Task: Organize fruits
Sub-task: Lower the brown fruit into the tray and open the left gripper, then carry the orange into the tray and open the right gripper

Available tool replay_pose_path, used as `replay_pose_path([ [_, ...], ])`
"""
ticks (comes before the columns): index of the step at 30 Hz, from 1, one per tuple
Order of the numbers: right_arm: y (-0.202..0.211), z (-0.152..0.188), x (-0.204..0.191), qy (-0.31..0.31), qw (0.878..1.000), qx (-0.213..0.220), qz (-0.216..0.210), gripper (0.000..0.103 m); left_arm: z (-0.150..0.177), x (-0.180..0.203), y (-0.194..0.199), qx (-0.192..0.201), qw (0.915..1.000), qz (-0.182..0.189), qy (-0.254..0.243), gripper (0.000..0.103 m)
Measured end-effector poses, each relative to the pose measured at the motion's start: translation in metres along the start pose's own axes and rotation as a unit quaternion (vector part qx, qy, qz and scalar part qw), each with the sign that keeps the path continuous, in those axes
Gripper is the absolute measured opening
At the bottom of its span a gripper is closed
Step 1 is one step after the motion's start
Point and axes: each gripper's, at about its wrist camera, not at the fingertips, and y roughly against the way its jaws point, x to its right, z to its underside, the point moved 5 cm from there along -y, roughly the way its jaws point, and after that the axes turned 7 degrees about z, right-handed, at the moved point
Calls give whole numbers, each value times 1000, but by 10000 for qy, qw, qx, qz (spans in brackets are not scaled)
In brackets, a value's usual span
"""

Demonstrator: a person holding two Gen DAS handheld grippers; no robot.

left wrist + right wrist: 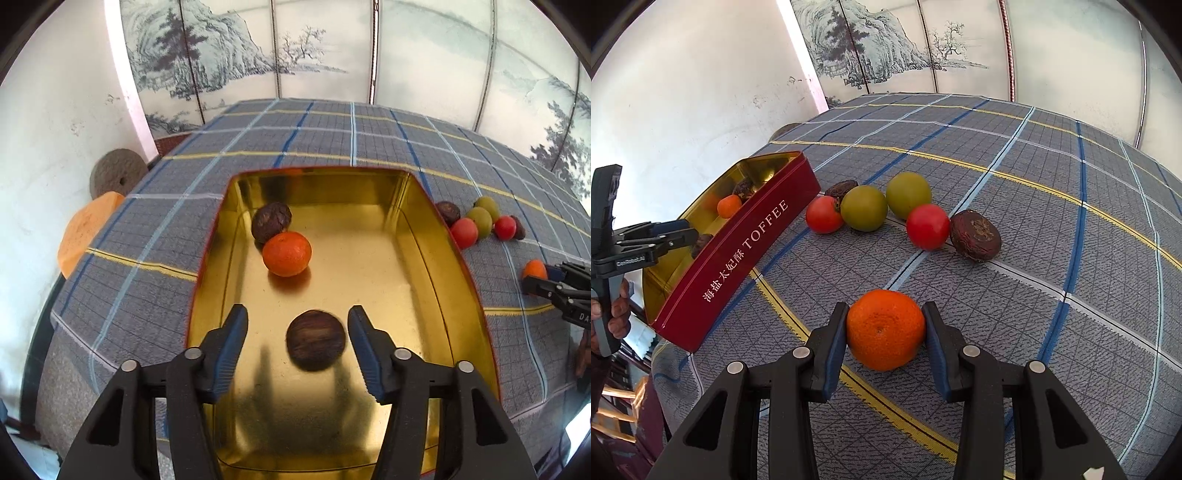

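**Right wrist: mandarin clamped, left jaws spread over the tin**

Right wrist view shows the right gripper (pixel 885 334) closed on an orange mandarin (pixel 885 329), both blue pads pressed to its sides, low over the plaid tablecloth (pixel 1034 177). At 12 o'clock from the mandarin lies a cluster of loose fruit: two red fruits (pixel 824 214) (pixel 927 226), two green ones (pixel 864 208) (pixel 908 195) and a dark wrinkled fruit (pixel 975 235) at the 1 o'clock end, another dark one (pixel 841 188) half hidden behind the left red and green. At 10 o'clock stands the red toffee tin (pixel 738 251), gold inside.

Left wrist view looks down into that tin (pixel 424 229). The left gripper (pixel 297 345) hangs with its jaws wide apart, holding nothing. Between the fingers, touching neither, is a blurred dark brown fruit (pixel 316 340); whether it rests on the tin floor cannot be told. Toward 11 o'clock inside the tin sit a second mandarin (pixel 287 253) and a dark fruit (pixel 271 221), touching each other.
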Motion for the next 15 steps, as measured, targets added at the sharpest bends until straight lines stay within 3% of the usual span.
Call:
replay_pose_path([
  [15,1,3,-2,112,9997,14,223,37,18,13,45,299,9995,-121,47,59],
])
